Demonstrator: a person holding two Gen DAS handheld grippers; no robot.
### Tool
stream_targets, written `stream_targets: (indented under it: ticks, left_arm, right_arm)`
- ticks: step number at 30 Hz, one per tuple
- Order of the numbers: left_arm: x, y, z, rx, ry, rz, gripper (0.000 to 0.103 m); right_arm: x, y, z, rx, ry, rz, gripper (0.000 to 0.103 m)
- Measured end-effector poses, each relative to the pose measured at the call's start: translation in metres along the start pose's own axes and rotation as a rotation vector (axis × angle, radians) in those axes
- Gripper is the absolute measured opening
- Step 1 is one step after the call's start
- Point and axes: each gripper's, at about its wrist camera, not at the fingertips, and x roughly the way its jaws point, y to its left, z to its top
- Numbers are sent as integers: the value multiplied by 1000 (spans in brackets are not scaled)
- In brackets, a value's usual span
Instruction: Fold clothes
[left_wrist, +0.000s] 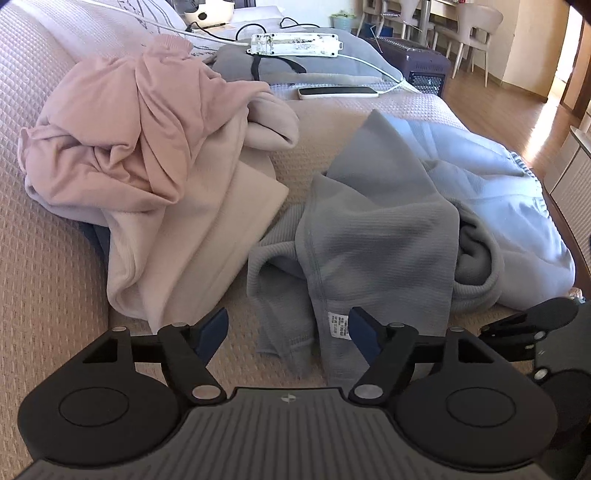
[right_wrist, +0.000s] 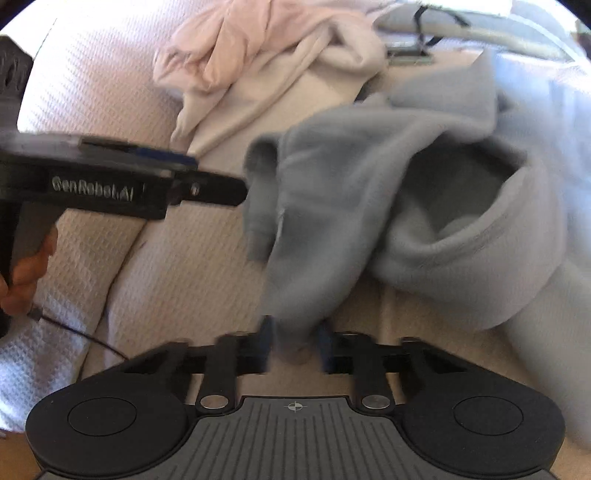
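My left tool (left_wrist: 288, 330) sits open, blue pads wide apart, a grey garment (left_wrist: 373, 240) hem with its white label (left_wrist: 338, 324) lying between them untouched. My right tool (right_wrist: 293, 347) has its pads closed on a hanging fold of that same garment; view blurred. Garment sprawls on the bed (left_wrist: 44, 295) toward 1 o'clock. Pink clothes (left_wrist: 140, 147) heaped at 11 o'clock. Farther, at 12, a phone (left_wrist: 338, 92) and power strip (left_wrist: 295, 45).

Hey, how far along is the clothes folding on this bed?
Nothing looks folded yet. The right gripper is closed on a hanging edge of the crumpled grey ribbed garment; the left gripper is open beside it. The heaped pink fleece garment is untouched and remains to fold.
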Motion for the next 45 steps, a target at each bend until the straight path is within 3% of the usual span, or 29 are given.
stream_targets:
  ticks: [4, 8, 11, 15, 18, 24, 31, 37, 40, 42, 43, 44, 45]
  left_arm:
    - [-2, -1, 8, -2, -20, -2, 71]
    - [-7, -6, 26, 18, -69, -16, 72]
    - [-12, -16, 46, 62, -119, -24, 79]
    - [-17, -28, 67, 113, -162, -45, 81]
    - [-13, -38, 75, 139, -164, -49, 82]
    - [3, -63, 88, 189, -143, -45, 83]
    - [28, -97, 107, 291, -142, -45, 88]
    - [49, -148, 109, 406, -172, -107, 90]
    - [60, -171, 104, 486, -229, -80, 90]
    - [70, -180, 104, 523, -250, -50, 79]
    - [75, -183, 104, 539, -258, -35, 62]
    - [81, -184, 106, 537, -248, -28, 38]
    - [86, -182, 110, 526, -229, -24, 27]
  right_arm:
    - [-33, -5, 7, 30, -78, -7, 7]
    - [-94, -11, 20, 17, -154, -16, 6]
    - [-136, -27, 41, 1, -240, -125, 6]
    - [-186, -51, 66, -9, -351, -287, 6]
    - [-198, -77, 83, -21, -385, -410, 5]
    - [-215, -124, 101, -26, -410, -562, 5]
    - [-254, -146, 104, 24, -539, -580, 5]
    - [-259, -154, 114, 31, -580, -578, 5]
    - [-252, -162, 116, 55, -571, -568, 5]
    - [-246, -166, 113, 67, -558, -570, 5]
    - [-244, -168, 111, 72, -550, -573, 5]
    - [-242, -170, 109, 76, -543, -577, 5]
    - [-240, -172, 106, 81, -536, -580, 5]
